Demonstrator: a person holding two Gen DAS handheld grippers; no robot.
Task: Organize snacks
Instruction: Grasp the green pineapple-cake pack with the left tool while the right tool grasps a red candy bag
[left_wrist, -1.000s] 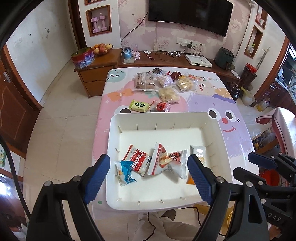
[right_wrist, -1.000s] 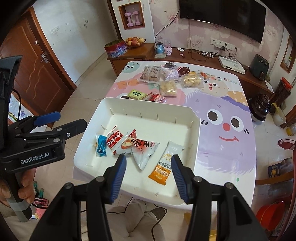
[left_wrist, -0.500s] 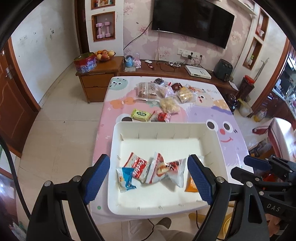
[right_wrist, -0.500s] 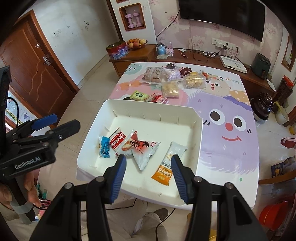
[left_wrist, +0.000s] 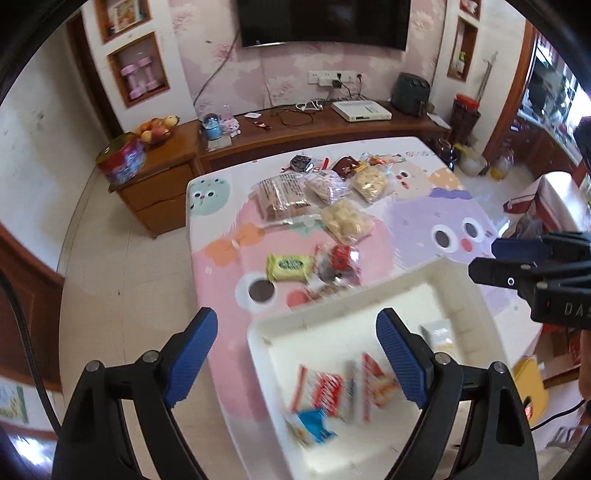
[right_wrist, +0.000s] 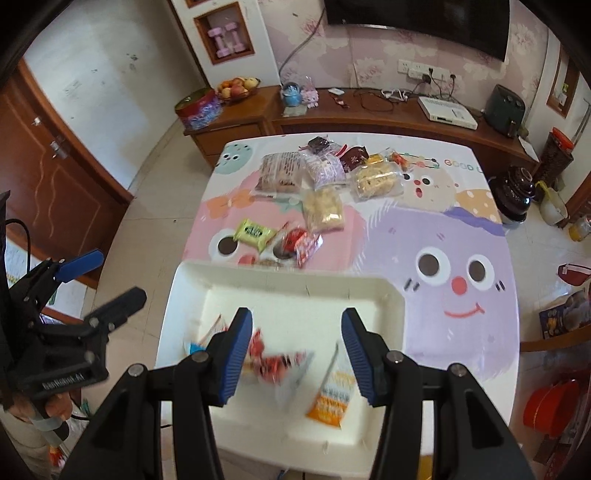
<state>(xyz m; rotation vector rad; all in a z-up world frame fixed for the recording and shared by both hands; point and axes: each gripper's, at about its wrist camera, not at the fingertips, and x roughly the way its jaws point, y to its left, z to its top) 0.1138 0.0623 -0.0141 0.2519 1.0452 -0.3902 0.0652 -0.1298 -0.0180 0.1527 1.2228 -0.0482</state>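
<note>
A white tray (right_wrist: 280, 280) sits at the near end of the cartoon-print table (right_wrist: 424, 221). It holds several snack packets, among them a red-and-white one (right_wrist: 277, 363), an orange one (right_wrist: 330, 398) and a blue one (left_wrist: 314, 430). More snacks lie beyond the tray: a green packet (right_wrist: 254, 232), a red packet (right_wrist: 301, 242) and clear bags of biscuits (right_wrist: 323, 208). My left gripper (left_wrist: 297, 360) is open and empty above the tray's left corner. My right gripper (right_wrist: 297, 358) is open and empty above the tray. The tray also shows in the left wrist view (left_wrist: 332, 314).
A wooden sideboard (right_wrist: 369, 114) stands behind the table with a fruit bowl (right_wrist: 236, 86), a round tin (right_wrist: 197, 109) and a white box (right_wrist: 450, 109). Tiled floor lies to the left. A dark pot (right_wrist: 515, 194) stands right of the table.
Both grippers have moved forward and lower toward the table. The left view has swung left, so the tray now sits to its lower right. Both stay open and empty.
</note>
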